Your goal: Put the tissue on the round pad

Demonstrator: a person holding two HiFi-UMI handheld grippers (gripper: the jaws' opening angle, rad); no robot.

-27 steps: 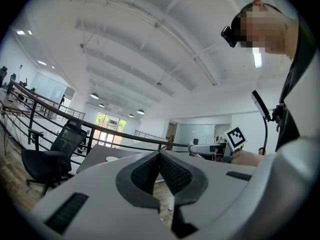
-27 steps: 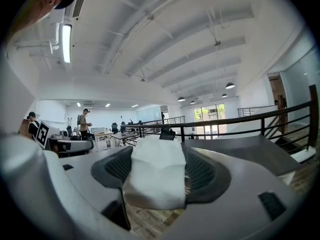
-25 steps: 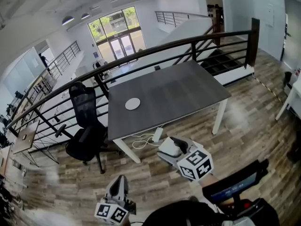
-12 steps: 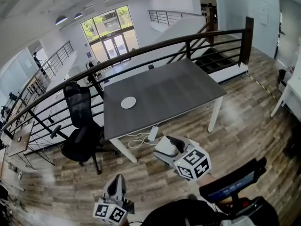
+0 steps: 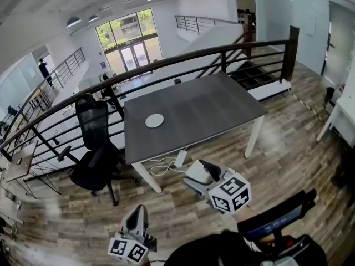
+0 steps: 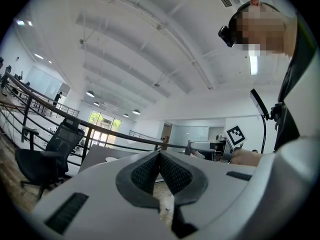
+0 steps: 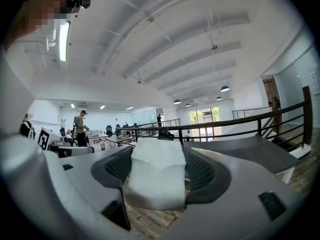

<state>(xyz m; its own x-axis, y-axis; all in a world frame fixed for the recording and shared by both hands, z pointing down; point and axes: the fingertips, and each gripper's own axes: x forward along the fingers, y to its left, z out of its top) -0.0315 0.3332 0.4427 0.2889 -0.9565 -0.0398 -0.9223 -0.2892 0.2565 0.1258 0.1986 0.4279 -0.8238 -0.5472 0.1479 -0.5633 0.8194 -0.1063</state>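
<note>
A person stands on a wooden floor [image 5: 288, 148] in an open-plan office, a hand-held tool in each hand, short of a dark grey bench [image 5: 222, 101]. The right tool [image 5: 194, 175] pinches a folded white tissue [image 7: 155, 176]. Its own camera shows the thick pad of paper pressed between the two dark ribbed pads [image 7: 116, 169], standing upright and filling the gap from side to side. From the head camera the tissue shows only as a pale shape at that tool's front end, and the grip itself cannot be read there.

The left tool [image 5: 138, 214], lower and to the left of the right one, has its jaws pressed together at the tips with nothing between them. That is plain in the left gripper view [image 6: 160, 159], where a sliver of floor shows in the slit below the meeting pads. The head view gives only its narrow white nose and marker cube.

The round pad [image 5: 154, 120], white and flat, lies bare on the bench ahead of both tools and well apart from them, nearer the bench's left edge and left of the right tool's line. Only the head camera shows it clearly.

A black office chair [image 5: 97, 143] stands left of the bench, ahead of the left tool, and appears again in the left gripper view [image 6: 50, 154]. A dark railing [image 5: 222, 51] runs behind the bench. The right gripper view alone takes in a distant person [image 7: 80, 129] standing among desks, far off to that tool's left.
</note>
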